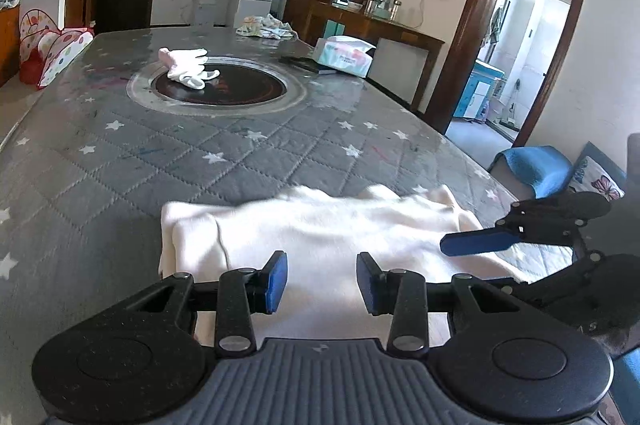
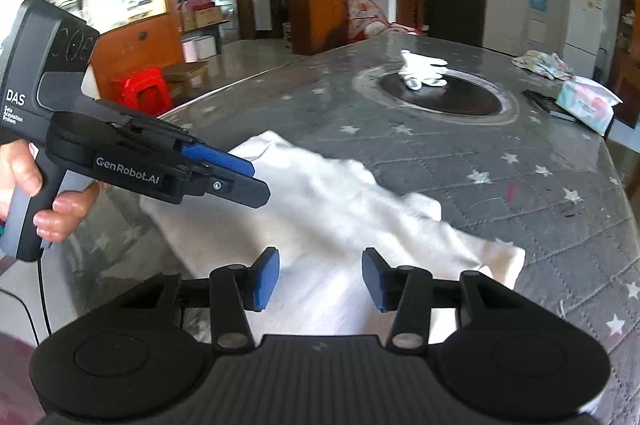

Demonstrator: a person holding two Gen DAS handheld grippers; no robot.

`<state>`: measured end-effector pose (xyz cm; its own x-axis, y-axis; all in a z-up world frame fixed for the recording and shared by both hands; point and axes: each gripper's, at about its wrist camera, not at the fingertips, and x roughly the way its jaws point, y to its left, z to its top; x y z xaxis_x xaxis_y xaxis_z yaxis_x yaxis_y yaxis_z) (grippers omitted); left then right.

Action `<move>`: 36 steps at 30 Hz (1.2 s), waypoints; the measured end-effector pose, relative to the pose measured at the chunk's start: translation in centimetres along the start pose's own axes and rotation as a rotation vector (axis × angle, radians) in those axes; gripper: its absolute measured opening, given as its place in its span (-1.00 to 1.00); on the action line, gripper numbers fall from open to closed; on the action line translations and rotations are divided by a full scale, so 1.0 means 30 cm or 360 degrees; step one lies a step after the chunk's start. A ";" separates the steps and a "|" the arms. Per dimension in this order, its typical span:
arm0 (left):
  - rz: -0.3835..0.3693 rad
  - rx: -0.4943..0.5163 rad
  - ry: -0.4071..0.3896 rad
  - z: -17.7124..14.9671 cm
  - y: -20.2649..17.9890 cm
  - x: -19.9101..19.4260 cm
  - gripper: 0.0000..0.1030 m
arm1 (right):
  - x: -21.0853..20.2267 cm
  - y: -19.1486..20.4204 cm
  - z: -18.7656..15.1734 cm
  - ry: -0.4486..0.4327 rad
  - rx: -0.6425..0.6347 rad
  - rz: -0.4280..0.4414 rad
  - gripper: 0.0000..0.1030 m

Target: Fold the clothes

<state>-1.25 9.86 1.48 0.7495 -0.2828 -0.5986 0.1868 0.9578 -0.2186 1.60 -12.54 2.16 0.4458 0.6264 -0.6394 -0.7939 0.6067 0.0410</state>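
Item: white garment (image 1: 320,225), half-folded at counter (image 1: 120,153) edge. Left tool (image 1: 322,283) and right tool (image 2: 320,279) spread, empty. We risk slippage overboard, or uneven pinches skewing our fold.

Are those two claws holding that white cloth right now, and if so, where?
Neither. The left claw and the right claw both stand open above the white garment, which lies loose on the table.

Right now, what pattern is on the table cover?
The table cover is grey, quilted in diamonds, with small white stars. It shows best in the left wrist view.
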 end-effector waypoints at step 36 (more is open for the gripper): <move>0.0111 -0.0015 -0.0088 -0.116 0.000 -0.122 -0.04 | -0.117 -0.002 -0.085 -0.0032 0.0039 -0.0014 -0.01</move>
<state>-6.20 10.72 0.99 0.7945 -0.2116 -0.5693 0.1268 0.9745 -0.1853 -0.98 -16.02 2.43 0.4611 0.6305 -0.6243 -0.7797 0.6238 0.0542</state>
